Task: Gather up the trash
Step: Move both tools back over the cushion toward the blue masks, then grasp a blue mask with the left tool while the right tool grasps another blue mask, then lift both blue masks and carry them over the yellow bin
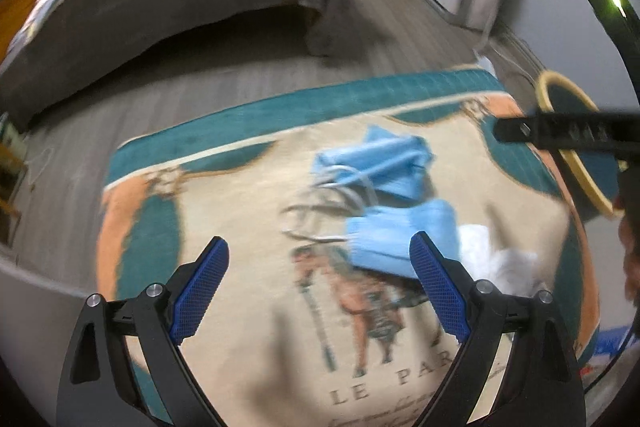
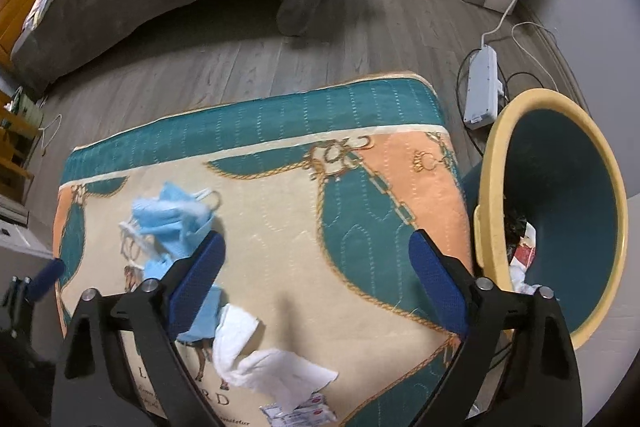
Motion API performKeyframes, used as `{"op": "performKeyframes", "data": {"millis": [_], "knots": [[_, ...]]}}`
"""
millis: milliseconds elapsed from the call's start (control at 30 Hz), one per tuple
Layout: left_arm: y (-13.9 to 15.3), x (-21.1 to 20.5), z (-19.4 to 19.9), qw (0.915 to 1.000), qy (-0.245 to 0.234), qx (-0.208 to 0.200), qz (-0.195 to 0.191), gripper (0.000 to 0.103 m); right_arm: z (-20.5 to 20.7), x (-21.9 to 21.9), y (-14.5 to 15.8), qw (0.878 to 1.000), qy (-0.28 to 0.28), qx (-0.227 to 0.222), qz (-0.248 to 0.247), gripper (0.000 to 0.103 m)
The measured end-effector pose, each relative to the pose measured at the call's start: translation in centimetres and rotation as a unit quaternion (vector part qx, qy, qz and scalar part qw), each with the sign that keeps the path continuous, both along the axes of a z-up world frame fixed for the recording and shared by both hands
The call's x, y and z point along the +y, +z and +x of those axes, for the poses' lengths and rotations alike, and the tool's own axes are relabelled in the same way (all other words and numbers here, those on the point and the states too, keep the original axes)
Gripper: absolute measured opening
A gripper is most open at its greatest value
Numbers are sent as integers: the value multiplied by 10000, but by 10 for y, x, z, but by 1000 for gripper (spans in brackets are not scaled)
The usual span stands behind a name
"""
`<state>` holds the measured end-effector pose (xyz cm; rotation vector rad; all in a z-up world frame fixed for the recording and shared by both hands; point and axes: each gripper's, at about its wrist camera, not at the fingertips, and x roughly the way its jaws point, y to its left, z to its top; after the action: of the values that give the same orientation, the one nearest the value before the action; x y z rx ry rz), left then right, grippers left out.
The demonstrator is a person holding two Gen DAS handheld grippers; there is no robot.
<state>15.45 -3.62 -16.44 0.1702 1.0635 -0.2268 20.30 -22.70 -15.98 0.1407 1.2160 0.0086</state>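
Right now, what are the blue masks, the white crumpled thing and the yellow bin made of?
The blue masks look like thin, soft non-woven fabric: pleated, floppy, with white elastic loops. The white crumpled thing looks like tissue paper: matte, creased, with torn-looking edges. The yellow bin seems to be hard plastic: a smooth, slightly glossy, cream-yellow rim and a dark teal inside, though I can't be sure.

The left wrist view is smeared by motion: the blue face masks (image 1: 384, 163) and the white tissue (image 1: 492, 259) lose their edges, and the quilted cover's lettering (image 1: 384, 387) runs off the bottom edge. In the right wrist view a finger of the right hand-held gripper (image 2: 316, 291) hides part of a mask, the small packets (image 2: 300, 413) are cut at the bottom, and the bin's (image 2: 492, 187) contents are too dark to identify.
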Motion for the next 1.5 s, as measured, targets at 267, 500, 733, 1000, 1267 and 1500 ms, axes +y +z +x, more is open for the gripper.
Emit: {"op": "performKeyframes", "data": {"millis": [267, 500, 733, 1000, 1267, 1500], "knots": [[-17, -45, -2, 9971, -725, 213, -84, 80, 9, -4, -12, 9999, 41, 153, -9, 78], [-27, -47, -2, 9944, -880, 563, -177, 25, 12, 7, -12, 9998, 110, 110, 121, 77], [-5, 0, 4, 9991, -244, 303, -146, 20, 17, 34, -14, 9992, 318, 93, 215, 77], [-6, 48, 16, 9988, 375, 323, 67, 20, 27, 69, -20, 9970, 725, 32, 264, 77], [-5, 53, 20, 9990, 312, 324, 14, 20, 28, 94, -35, 9924, 1161, 303, 270, 28], [11, 46, 11, 9996, 249, 159, -50, 20, 22, 76, -17, 9952, 918, 123, 310, 18]]}}
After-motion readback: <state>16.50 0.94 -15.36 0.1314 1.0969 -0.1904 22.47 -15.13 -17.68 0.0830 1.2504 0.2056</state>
